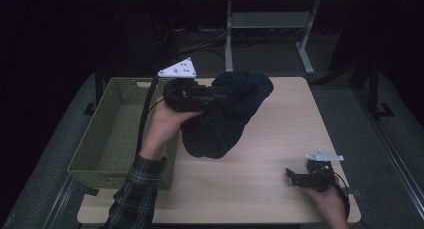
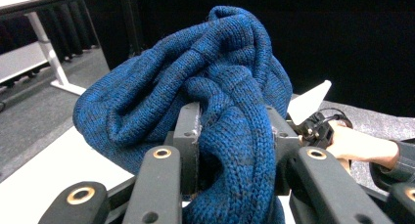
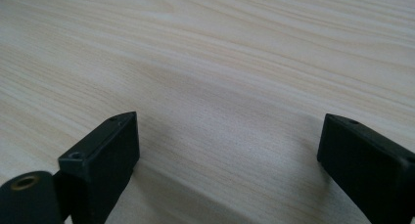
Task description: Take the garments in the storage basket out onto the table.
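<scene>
A bunched dark blue knitted garment (image 1: 227, 116) hangs above the left half of the wooden table (image 1: 280, 139), its lower end near the tabletop. My left gripper (image 1: 212, 100) is shut on a thick fold of it, held up beside the basket. In the left gripper view the blue knit (image 2: 215, 87) bulges between and above both jaws. My right gripper (image 1: 292, 176) rests near the table's front right corner, open, with nothing between its jaws; bare wood (image 3: 230, 101) lies ahead of them.
A green woven basket (image 1: 117, 134) stands at the table's left edge, right beside my left forearm. Behind the table stands a grey-legged desk frame (image 1: 270, 24) on a dark floor.
</scene>
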The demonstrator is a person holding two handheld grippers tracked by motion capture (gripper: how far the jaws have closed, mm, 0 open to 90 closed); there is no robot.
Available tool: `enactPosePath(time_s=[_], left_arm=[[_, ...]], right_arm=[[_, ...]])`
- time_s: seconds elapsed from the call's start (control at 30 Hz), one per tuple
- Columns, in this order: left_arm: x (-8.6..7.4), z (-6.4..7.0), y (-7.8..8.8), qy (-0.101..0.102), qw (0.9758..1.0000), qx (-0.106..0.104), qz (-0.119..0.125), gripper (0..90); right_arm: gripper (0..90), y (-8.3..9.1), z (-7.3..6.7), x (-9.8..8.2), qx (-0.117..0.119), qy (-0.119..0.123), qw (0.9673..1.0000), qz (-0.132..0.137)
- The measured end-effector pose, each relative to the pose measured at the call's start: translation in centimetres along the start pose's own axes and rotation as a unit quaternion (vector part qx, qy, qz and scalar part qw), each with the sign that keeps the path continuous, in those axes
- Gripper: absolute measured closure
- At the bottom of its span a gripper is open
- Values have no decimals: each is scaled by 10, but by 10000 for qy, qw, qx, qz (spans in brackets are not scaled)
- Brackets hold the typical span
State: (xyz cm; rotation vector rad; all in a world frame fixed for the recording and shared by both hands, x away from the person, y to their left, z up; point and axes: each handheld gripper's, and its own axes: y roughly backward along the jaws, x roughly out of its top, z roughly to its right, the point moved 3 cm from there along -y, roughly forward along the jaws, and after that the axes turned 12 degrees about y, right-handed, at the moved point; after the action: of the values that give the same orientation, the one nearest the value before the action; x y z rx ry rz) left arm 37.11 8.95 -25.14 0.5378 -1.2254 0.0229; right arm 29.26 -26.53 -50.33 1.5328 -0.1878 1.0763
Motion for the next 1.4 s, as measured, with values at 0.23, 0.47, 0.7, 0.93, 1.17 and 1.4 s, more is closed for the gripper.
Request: enactPosePath(time_s=[0.23,0.47,0.7,0.93,1.17,1.4], left_arm=[[-13,3,-22,137,9999,-51,-49,659],[-31,2,-43,328,9993,-1,-176,659],[-47,-3,-58,467,9985,45,-281,659],[-63,-10,-75,619,9973,80,-385,659],[-79,-20,-94,805,9953,139,-520,659],[-93,-30,-111,844,9933,303,-733,658]], right_arm=[[81,0,0,0,0,3,10000,-4],[81,0,0,0,-1,-1,10000,-3],[77,0,0,0,26,38,10000,11],[77,0,0,0,41,45,10000,15],[77,0,0,0,40,46,10000,15],[77,-1,0,0,43,55,10000,15]])
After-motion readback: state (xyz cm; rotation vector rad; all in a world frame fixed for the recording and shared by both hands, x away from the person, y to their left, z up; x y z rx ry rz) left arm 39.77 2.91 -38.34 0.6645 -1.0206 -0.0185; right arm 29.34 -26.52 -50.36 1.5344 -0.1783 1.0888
